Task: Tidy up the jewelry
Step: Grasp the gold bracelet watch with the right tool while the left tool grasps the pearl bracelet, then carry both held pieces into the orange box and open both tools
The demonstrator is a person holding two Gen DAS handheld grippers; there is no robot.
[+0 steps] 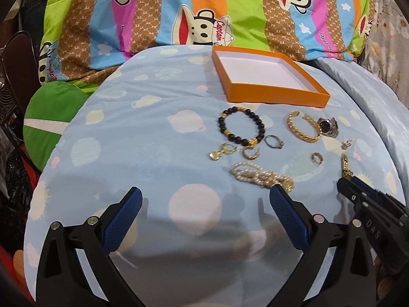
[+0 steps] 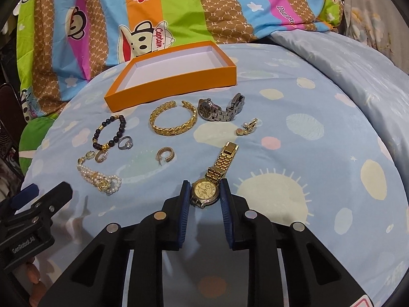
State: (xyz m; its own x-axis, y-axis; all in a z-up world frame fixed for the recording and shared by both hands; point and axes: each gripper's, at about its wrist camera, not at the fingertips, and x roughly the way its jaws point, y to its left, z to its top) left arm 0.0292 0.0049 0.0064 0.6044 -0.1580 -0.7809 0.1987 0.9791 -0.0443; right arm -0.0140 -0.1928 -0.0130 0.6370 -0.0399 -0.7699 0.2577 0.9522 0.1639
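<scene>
Right gripper (image 2: pixel 204 195) clenched on the round gold watch (image 2: pixel 204 192) — ribbed pads seemingly touching its case; left gripper (image 1: pixel 205 199) gapes over soft blue bedsheet (image 1: pixel 153 133) — orange cardboard box (image 2: pixel 143 97) behind

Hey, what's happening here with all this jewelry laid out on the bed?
A person is sorting jewelry with two handheld grippers. The right gripper has closed on the gold watch by its face, with the band trailing on the blue sheet. The left gripper is open and holds nothing, hovering near the pearl bracelet. The orange box is empty; everything else lies loose in front of it.
</scene>
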